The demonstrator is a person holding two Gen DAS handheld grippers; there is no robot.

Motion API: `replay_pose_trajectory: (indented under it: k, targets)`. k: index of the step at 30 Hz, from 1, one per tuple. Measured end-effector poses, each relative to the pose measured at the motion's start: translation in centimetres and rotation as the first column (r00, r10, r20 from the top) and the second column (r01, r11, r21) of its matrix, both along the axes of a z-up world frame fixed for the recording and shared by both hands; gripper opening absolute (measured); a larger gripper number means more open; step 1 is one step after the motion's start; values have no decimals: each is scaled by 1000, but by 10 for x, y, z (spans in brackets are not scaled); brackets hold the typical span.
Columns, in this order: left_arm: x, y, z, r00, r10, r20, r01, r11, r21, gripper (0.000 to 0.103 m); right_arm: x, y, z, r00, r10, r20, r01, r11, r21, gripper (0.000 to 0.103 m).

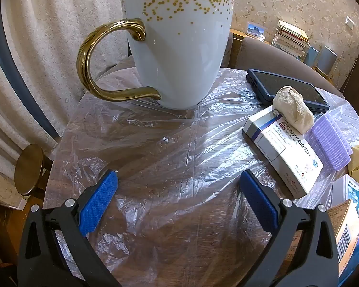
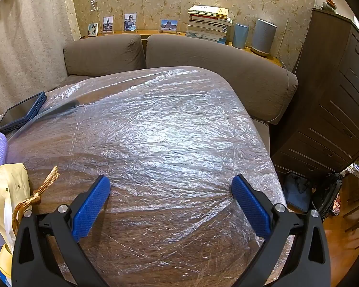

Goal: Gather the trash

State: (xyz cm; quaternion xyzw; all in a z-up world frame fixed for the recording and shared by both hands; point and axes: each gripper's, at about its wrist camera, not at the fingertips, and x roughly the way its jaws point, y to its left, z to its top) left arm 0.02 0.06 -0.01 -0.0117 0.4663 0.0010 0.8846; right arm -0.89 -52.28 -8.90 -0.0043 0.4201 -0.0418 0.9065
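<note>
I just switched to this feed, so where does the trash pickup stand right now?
Nothing looks collected yet. Both the left gripper and the right gripper are open and empty above the plastic-covered table. The crumpled tissue wad lies on the medicine box beside the phone, untouched. Picking it up is probably the first step left.

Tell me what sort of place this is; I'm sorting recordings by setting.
Most likely a home living room: a brown fabric sofa behind the plastic-covered wooden table, small framed photos on a ledge, and a stack of books against floral wallpaper.
</note>
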Motion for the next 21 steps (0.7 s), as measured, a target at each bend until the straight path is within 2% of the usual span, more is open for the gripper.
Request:
replay_pose_trajectory:
  k: [21]
  targets:
    - [-2, -1, 1, 1000, 1, 7, -1, 1000, 13, 102, 1, 0, 0, 1000, 1, -1, -1, 1000, 7, 99]
